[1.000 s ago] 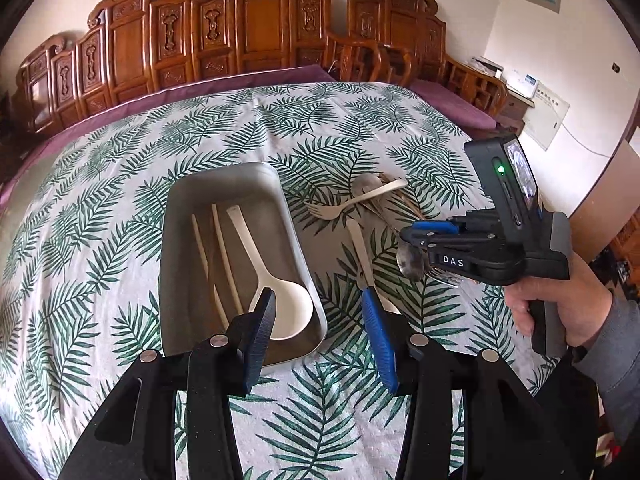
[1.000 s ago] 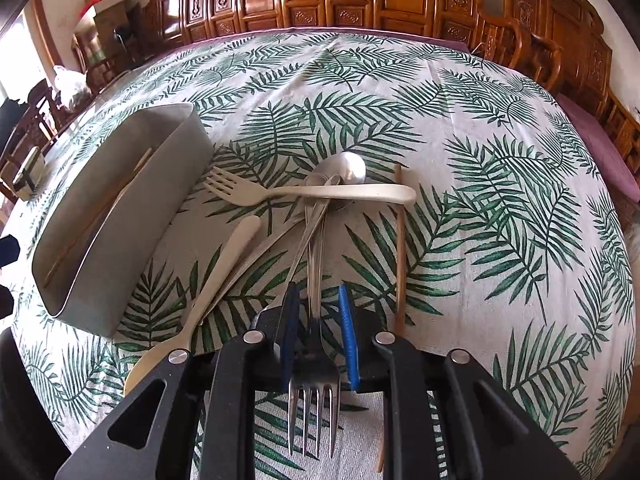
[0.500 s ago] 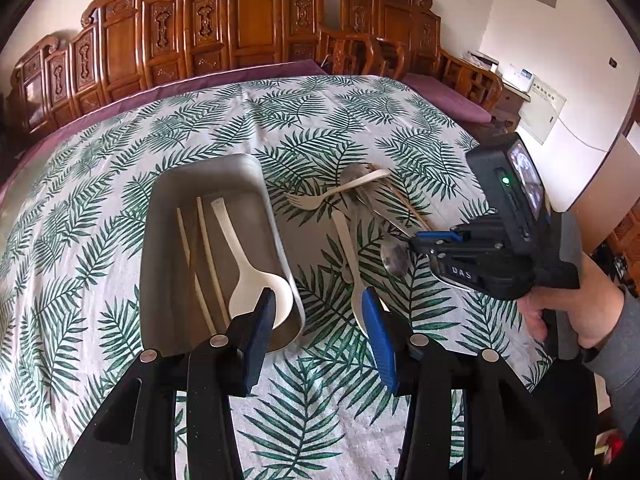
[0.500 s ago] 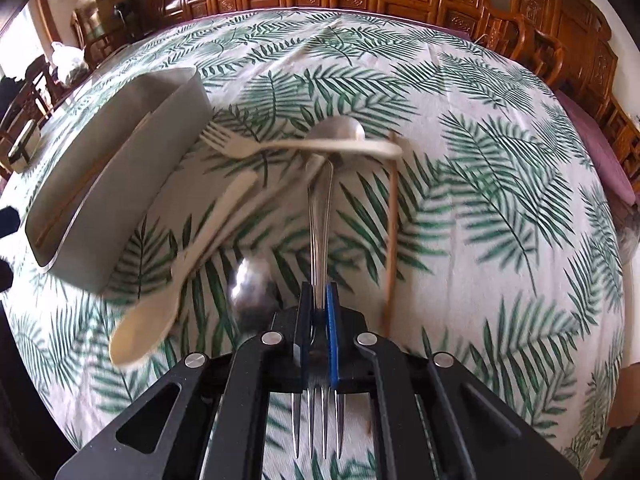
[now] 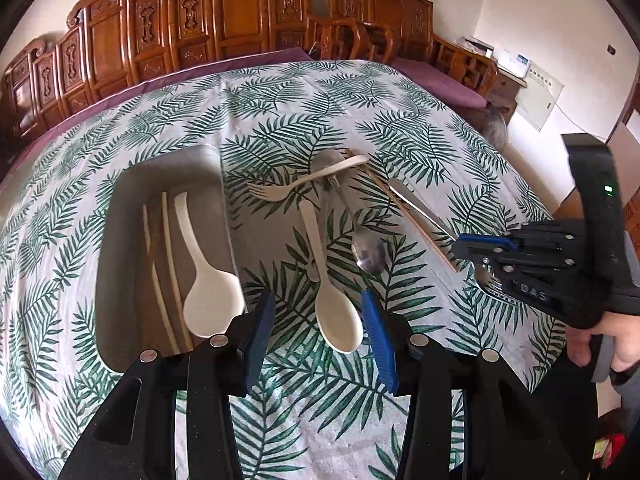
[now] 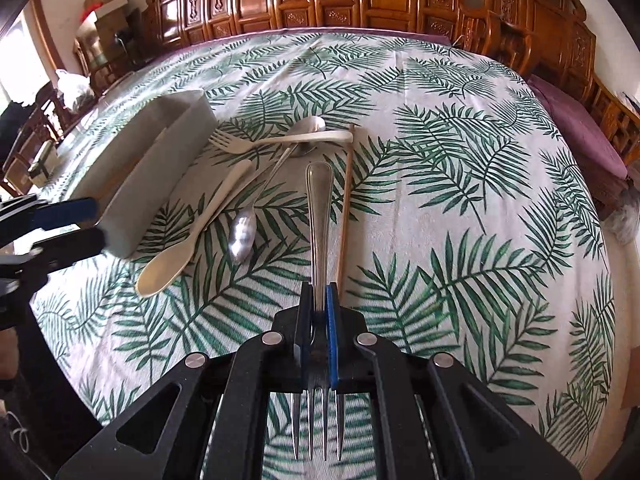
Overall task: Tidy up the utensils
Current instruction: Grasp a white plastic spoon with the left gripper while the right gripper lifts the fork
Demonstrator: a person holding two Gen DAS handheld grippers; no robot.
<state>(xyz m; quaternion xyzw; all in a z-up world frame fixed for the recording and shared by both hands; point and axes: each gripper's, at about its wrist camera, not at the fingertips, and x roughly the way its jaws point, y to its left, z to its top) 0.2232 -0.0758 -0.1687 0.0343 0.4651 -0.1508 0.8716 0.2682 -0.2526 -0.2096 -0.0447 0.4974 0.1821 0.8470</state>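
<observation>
My right gripper (image 6: 319,308) is shut on a metal fork (image 6: 319,200), tines toward the camera and handle pointing away, lifted off the leaf-print cloth. The left wrist view shows that gripper (image 5: 480,256) at the right with the fork's handle (image 5: 416,204) sticking out. My left gripper (image 5: 318,332) is open, its fingers either side of a loose cream spoon (image 5: 336,320) lying on the cloth below. To its left is the grey tray (image 5: 120,240), which holds a cream spoon (image 5: 208,300) and chopsticks (image 5: 160,260). A metal spoon (image 6: 244,236), a cream fork (image 6: 280,142) and a wooden chopstick (image 6: 346,200) lie loose.
Another metal spoon bowl (image 6: 308,126) sits under the cream fork's handle. Carved wooden chairs (image 5: 240,20) ring the far side of the table. A person's hand (image 5: 608,344) holds the right gripper beyond the table's right edge.
The right gripper's jaws closed on the metal fork and pulled it out of the pile toward the camera. The left gripper moved right, from the tray's edge to over the loose cream spoon.
</observation>
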